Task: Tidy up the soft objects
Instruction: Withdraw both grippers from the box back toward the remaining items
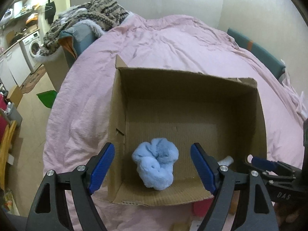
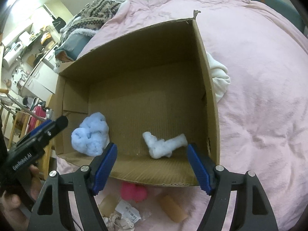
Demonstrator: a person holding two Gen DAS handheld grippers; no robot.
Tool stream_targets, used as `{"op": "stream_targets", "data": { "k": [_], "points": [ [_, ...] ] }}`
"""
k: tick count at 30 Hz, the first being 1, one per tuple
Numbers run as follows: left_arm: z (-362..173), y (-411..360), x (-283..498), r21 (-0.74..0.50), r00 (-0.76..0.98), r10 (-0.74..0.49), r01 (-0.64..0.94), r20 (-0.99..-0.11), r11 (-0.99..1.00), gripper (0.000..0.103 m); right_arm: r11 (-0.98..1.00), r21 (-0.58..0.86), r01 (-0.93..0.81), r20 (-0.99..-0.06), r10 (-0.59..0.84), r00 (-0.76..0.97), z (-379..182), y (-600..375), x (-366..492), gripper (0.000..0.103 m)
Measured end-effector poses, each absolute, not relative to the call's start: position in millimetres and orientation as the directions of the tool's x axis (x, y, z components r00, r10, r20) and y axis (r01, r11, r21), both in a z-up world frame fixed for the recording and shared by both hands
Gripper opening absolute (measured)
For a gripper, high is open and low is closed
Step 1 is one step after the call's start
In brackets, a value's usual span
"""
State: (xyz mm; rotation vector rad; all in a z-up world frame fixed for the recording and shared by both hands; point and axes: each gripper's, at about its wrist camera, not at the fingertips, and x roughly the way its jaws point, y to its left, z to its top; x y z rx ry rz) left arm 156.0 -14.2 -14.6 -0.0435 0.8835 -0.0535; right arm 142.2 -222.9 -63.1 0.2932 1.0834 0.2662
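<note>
An open cardboard box (image 1: 184,77) (image 2: 209,88) stands on the pink bed. A fluffy light-blue bundle (image 1: 156,165) (image 2: 89,133) lies on its floor near the front left. A pale white-blue fluffy piece (image 2: 163,144) lies near the front right; only its tip (image 1: 227,159) shows in the left wrist view. My left gripper (image 1: 152,167) is open and empty above the box's front, with the blue bundle between its fingers. My right gripper (image 2: 152,167) is open and empty over the box's front edge. The left gripper also shows at the left of the right wrist view (image 2: 46,129).
In front of the box lie a pink soft item (image 2: 134,191), a tan roll (image 2: 173,207), a clear packet with a label (image 2: 127,210) and crumpled bits. A white cloth (image 2: 219,77) lies against the box's right side. Patterned blankets (image 1: 86,17) are piled at the bed's far left.
</note>
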Motion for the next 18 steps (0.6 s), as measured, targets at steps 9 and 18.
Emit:
{"op": "stream_targets", "data": {
  "k": [9,18],
  "points": [
    [-12.6,-13.5,154.4,-0.036,0.64,-0.041,0.022,-0.767,0.999,0.079,0.934,0.35,-0.067,-0.825,0.341,0.45,-59.2,-221.8,139.9,0.079],
    [-5.6,-6.4,137.2,-0.033,0.639,-0.039,0.022,-0.768,0.999,0.079,0.937,0.346,-0.04,-0.82,0.323,0.473,-51.4,-230.3,127.3,0.079]
  ]
}}
